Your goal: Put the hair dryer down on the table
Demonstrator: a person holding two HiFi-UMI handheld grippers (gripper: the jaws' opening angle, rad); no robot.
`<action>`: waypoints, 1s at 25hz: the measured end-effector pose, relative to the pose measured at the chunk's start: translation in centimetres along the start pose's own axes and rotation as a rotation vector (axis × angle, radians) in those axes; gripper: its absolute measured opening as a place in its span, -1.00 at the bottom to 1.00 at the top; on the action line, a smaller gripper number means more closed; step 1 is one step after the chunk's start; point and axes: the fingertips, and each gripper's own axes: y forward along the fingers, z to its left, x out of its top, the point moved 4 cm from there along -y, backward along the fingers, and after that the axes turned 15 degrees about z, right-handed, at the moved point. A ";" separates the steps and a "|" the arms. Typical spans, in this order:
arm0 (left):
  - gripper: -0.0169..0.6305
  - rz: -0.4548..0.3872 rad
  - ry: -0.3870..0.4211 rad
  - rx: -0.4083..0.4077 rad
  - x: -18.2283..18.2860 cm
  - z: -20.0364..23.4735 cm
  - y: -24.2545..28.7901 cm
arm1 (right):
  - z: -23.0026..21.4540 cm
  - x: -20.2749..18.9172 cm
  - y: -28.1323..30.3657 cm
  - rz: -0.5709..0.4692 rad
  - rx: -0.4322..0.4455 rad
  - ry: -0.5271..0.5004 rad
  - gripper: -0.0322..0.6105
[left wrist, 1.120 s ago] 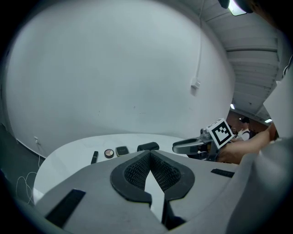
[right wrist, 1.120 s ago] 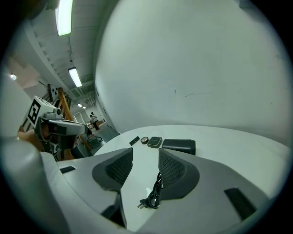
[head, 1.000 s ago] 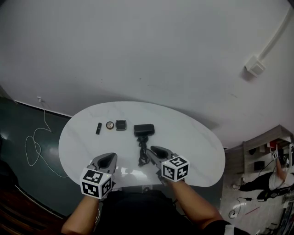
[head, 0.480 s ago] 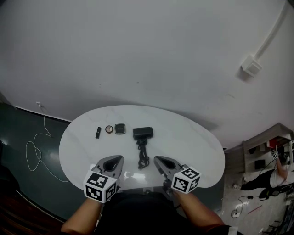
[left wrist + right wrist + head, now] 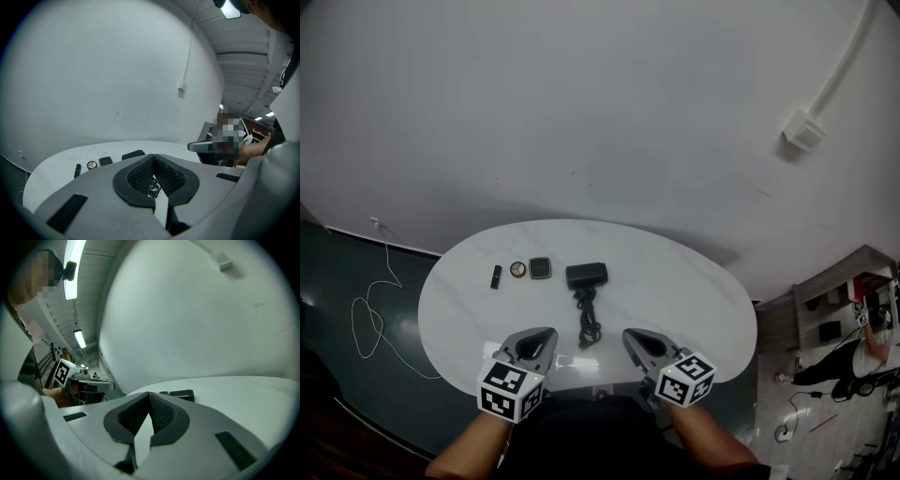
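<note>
The black hair dryer (image 5: 586,274) lies on the white oval table (image 5: 694,281), with its coiled black cord (image 5: 587,323) trailing toward me. In the left gripper view the hair dryer (image 5: 133,154) shows beyond the jaws and the cord (image 5: 153,187) in the gap behind the fingertips. My left gripper (image 5: 547,334) hovers at the table's near edge, left of the cord, shut on nothing. My right gripper (image 5: 630,336) is to the cord's right, also shut and empty. The right gripper view shows the hair dryer (image 5: 182,393) past the closed tips (image 5: 149,394).
A black stick (image 5: 495,277), a round compact (image 5: 517,270) and a square dark case (image 5: 540,268) lie in a row left of the hair dryer. A white cable (image 5: 370,319) loops on the dark floor at left. A person stands at the far right (image 5: 862,361).
Both grippers have drawn back toward the table's near edge. The right one has left the cord it was beside. The hair dryer has stayed in place on the table.
</note>
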 end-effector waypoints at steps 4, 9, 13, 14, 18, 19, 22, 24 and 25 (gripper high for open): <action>-0.91 0.015 0.049 0.021 -0.4 -0.1 0.2 | -0.7 -0.6 -0.5 0.000 -0.022 0.003 -0.88; -0.91 0.018 0.033 0.018 -0.7 -0.1 0.3 | -0.8 -1.3 -0.4 0.006 -0.019 0.013 -0.88; -0.91 0.011 0.016 0.025 -0.8 0.1 0.3 | -0.7 -1.9 -0.2 0.018 -0.017 0.019 -0.88; -0.91 0.010 0.013 0.025 -0.8 0.1 0.3 | -0.7 -2.0 -0.1 0.022 -0.018 0.019 -0.88; -0.91 0.006 0.008 0.024 -0.8 0.0 0.2 | -0.7 -1.9 -0.1 0.024 -0.017 0.019 -0.88; -0.91 0.006 0.006 0.025 -0.8 0.0 0.2 | -0.7 -1.9 -0.1 0.024 -0.016 0.018 -0.88; -0.91 0.008 0.003 0.028 -0.9 0.1 0.3 | -0.7 -1.8 0.0 0.024 -0.014 0.016 -0.88; -0.91 0.011 0.001 0.028 -1.0 0.0 0.3 | -0.7 -1.8 0.0 0.025 -0.012 0.017 -0.88; -0.91 0.011 0.000 0.028 -1.0 0.0 0.3 | -0.7 -1.9 0.0 0.026 -0.011 0.019 -0.88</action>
